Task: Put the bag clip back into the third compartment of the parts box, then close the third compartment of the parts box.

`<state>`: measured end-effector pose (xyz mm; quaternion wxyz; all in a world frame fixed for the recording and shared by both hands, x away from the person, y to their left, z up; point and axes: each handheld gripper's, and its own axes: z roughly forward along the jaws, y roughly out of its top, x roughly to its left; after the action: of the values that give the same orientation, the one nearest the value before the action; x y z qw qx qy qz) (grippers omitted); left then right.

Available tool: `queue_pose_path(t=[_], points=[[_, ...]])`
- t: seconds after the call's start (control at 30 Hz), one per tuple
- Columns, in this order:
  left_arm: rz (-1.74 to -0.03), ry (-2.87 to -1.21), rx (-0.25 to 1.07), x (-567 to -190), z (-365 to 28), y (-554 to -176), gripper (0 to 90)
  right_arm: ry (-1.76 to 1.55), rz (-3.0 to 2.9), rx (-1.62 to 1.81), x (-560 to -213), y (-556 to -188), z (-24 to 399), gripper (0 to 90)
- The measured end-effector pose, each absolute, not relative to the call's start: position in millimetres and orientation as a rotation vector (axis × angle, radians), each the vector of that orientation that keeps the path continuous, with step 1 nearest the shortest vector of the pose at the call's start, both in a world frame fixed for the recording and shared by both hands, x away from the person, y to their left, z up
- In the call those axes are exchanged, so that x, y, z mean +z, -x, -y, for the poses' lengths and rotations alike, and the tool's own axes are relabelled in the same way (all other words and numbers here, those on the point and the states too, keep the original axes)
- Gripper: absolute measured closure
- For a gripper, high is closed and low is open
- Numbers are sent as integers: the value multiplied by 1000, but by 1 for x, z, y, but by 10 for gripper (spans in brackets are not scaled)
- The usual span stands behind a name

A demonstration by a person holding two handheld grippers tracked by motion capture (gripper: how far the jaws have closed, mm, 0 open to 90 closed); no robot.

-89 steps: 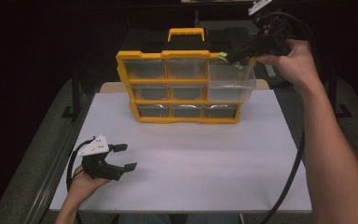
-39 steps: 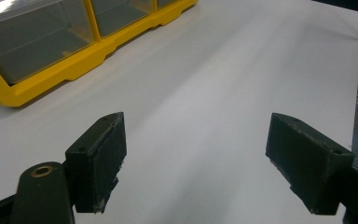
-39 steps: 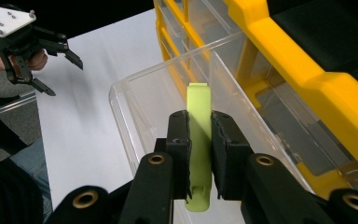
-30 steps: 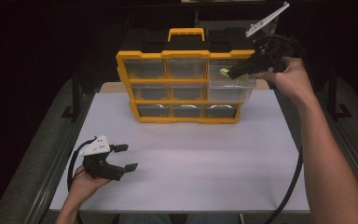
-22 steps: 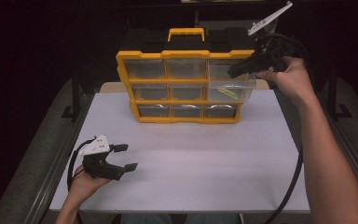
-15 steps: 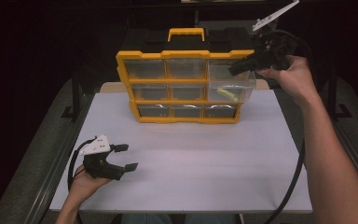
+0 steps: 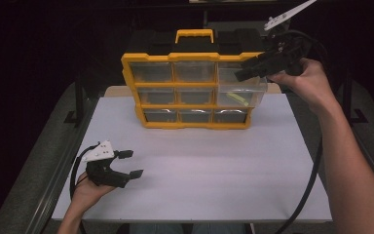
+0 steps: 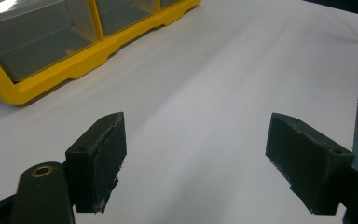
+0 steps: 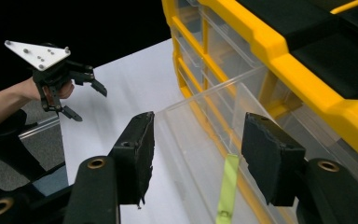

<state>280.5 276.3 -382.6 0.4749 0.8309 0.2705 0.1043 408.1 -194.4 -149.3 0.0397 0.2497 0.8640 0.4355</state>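
A yellow organizer with clear drawers stands at the back of the white table. A clear drawer in its right column is pulled out, and a thin yellow-green strip lies inside. My right gripper hovers just above that drawer. Its jaws have just been opening and nothing is between them. The right gripper view looks past my right gripper down onto the strip in the drawer. My left gripper rests open at the table's near left, far from the organizer.
The organizer has a yellow carry handle on its black top. In the left gripper view, bare white table lies between my left gripper and the organizer's bottom drawers. A black cable trails from the right hand.
The right gripper's jaws opened and the yellow-green strip left them for the pulled-out drawer. The right hand lifted slightly. The left hand stayed still.
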Motion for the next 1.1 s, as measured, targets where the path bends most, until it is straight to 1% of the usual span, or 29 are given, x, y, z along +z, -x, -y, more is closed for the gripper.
queue_pose_path(t=[0.2,0.33,0.63,0.7,0.8,1.1], points=[[-660,-2034,260,-382,-276,-280,202,-716,-2648,1339,-146,-395,192,445],[-654,-2031,259,-382,-275,-280,202,-684,-2647,1342,-146,-385,190,479],[-651,-2029,254,-382,-275,-280,202,-637,-2672,1340,-154,-371,190,606],[-647,-2027,254,-382,-274,-280,202,-627,-2678,1347,-157,-368,190,660],[-646,-2026,253,-382,-274,-281,201,-594,-2698,1349,-160,-361,188,715],[-637,-2030,247,-382,-272,-282,201,-566,-2715,1334,-170,-350,189,840]])
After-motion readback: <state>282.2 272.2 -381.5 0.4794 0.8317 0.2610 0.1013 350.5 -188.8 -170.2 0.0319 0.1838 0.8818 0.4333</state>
